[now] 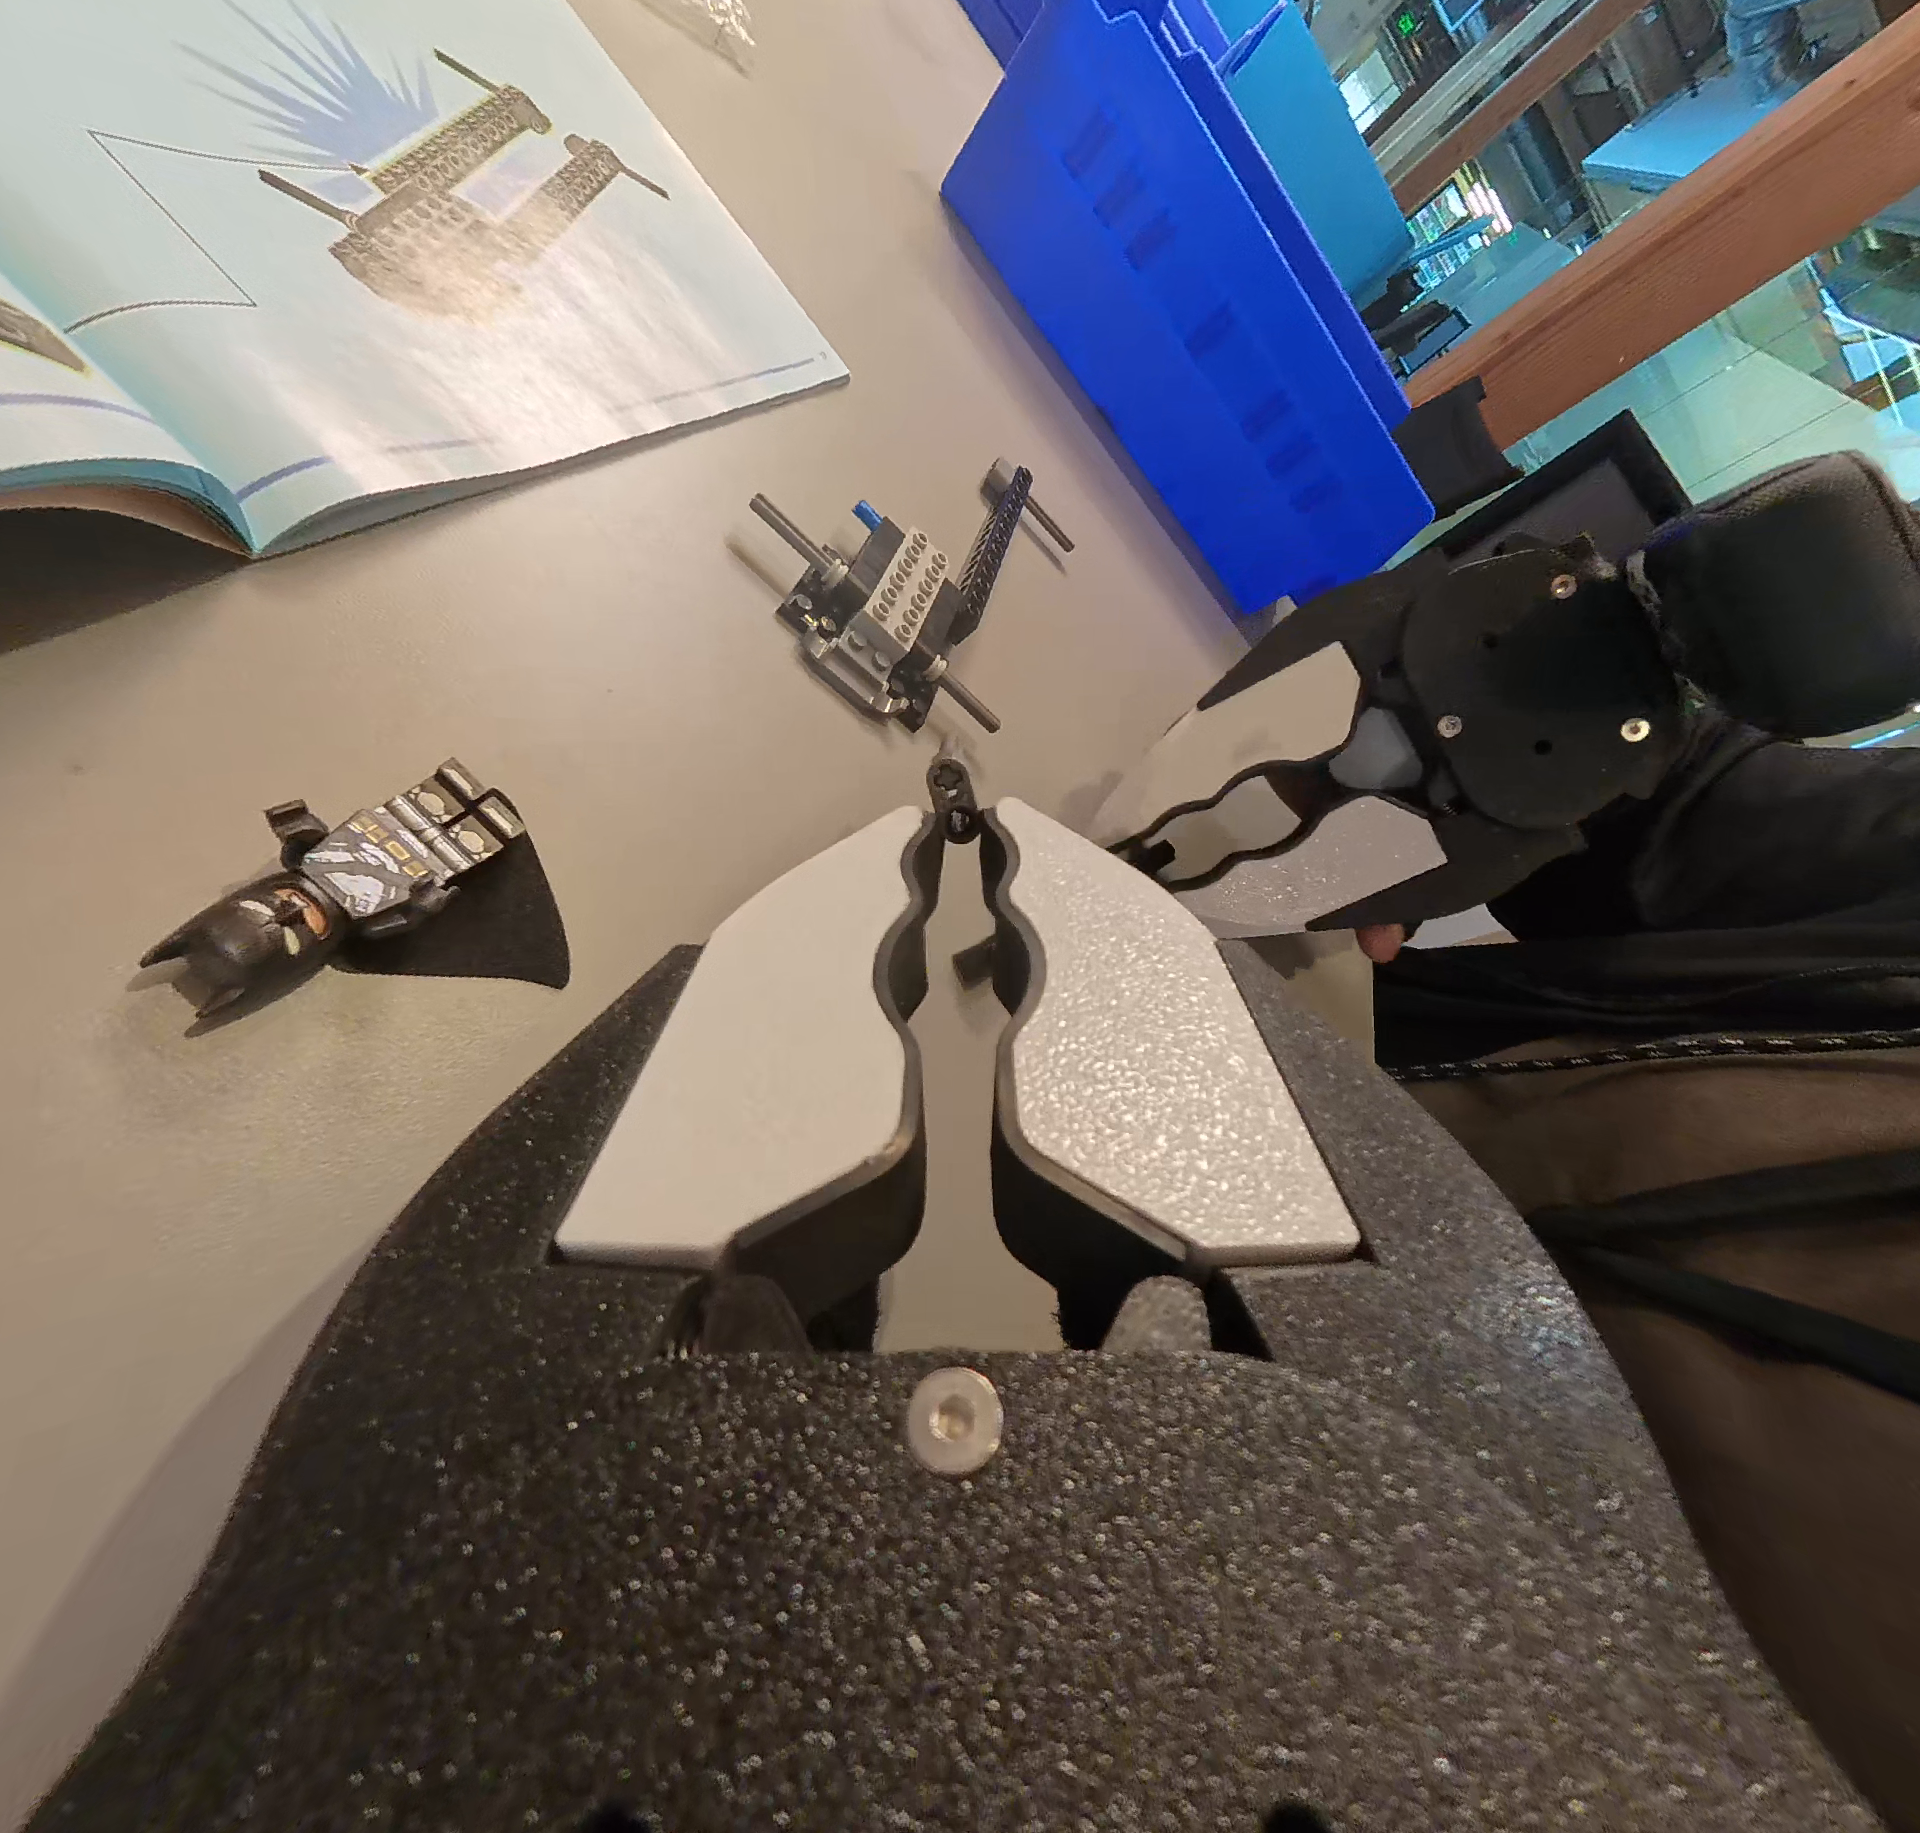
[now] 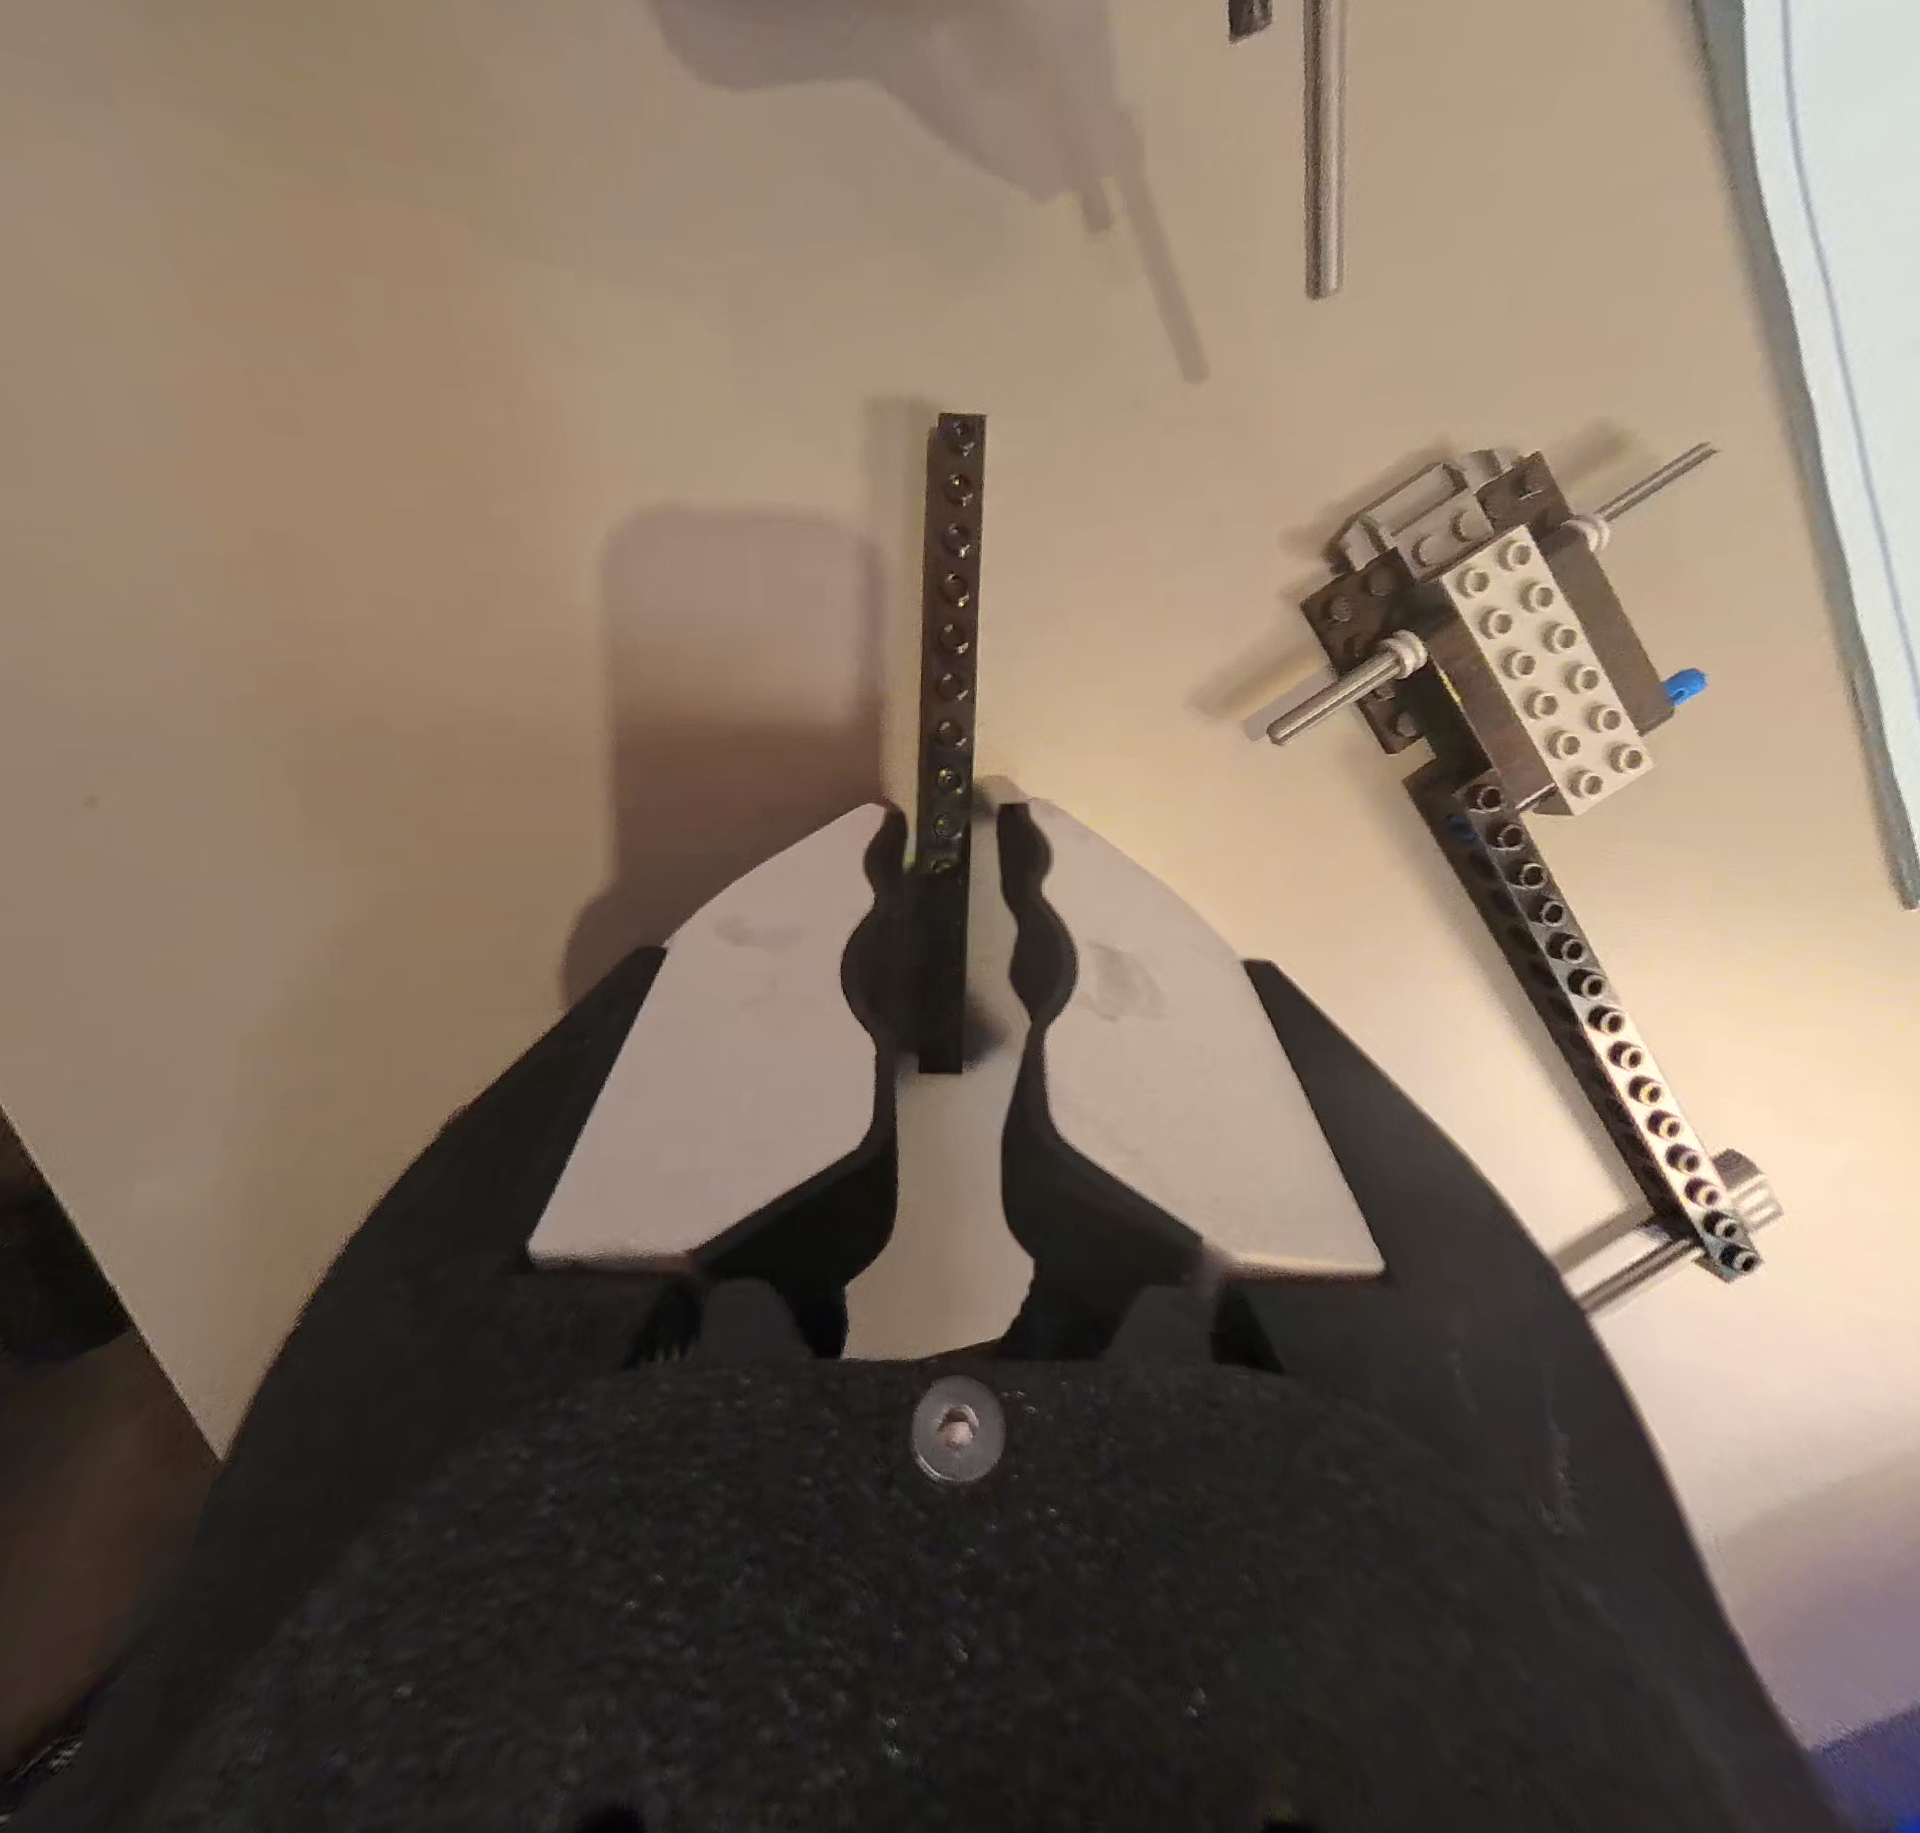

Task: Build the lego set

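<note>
A caped minifigure [image 1: 353,879] lies on the bench [image 1: 520,744]. The left gripper [image 1: 961,827] has its jaws clamped on a small black connector [image 1: 951,796], pointing towards the brick assembly [image 1: 894,599]. The right gripper [image 2: 951,827] has its jaws slightly apart around a long black studded beam [image 2: 954,640], a gap showing on one side.

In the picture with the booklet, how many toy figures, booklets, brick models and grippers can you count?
toy figure: 1
booklet: 1
brick model: 1
grippers: 2, the left gripper and the right gripper
Total: 5
</note>
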The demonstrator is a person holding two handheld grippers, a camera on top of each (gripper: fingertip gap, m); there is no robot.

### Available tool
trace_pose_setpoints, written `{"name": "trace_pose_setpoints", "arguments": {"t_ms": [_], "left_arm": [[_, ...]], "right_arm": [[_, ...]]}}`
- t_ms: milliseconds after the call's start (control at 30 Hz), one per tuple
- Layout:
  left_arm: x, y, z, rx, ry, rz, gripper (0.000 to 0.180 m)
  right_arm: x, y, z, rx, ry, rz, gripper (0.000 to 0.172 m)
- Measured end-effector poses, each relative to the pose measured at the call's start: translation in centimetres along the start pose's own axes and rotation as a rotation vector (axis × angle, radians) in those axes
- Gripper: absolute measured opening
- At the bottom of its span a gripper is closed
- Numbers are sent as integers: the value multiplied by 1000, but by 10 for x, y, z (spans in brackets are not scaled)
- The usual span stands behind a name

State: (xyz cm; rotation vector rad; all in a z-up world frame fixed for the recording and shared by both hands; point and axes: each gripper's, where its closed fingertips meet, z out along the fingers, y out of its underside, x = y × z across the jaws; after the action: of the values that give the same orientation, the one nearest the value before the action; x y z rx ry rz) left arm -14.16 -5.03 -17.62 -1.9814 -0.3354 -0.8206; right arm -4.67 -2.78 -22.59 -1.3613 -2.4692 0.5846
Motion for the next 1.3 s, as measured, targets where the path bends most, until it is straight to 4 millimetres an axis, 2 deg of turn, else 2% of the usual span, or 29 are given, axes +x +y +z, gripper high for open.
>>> {"name": "trace_pose_setpoints", "arguments": {"t_ms": [133,267,367,467,600,733,800,1000,1300], "left_arm": [[1,-1,-1,6,2,2,7],[2,-2,-1,16,-1,2,7],[-1,-4,-1,37,-14,-5,7],[-5,-10,-4,82,-26,-11,7],[-5,-23,-11,168,-32,-12,7],[4,-44,-21,318,-12,14,7],[10,-50,-20,380,0,22,7],[13,-46,0,416,-45,5,7],[12,-43,12,413,-103,21,7]], "right_arm": [[4,-9,-5,13,1,-31,28],[2,-18,7,-14,-10,-90,33],[-3,-26,14,1,-22,-117,8],[4,-30,16,22,17,-109,8],[16,-42,14,132,3,18,8],[46,-68,-4,394,13,288,8],[59,-74,-10,499,5,423,8],[77,-73,-24,664,18,580,8],[83,-66,-18,691,34,625,8]]}}
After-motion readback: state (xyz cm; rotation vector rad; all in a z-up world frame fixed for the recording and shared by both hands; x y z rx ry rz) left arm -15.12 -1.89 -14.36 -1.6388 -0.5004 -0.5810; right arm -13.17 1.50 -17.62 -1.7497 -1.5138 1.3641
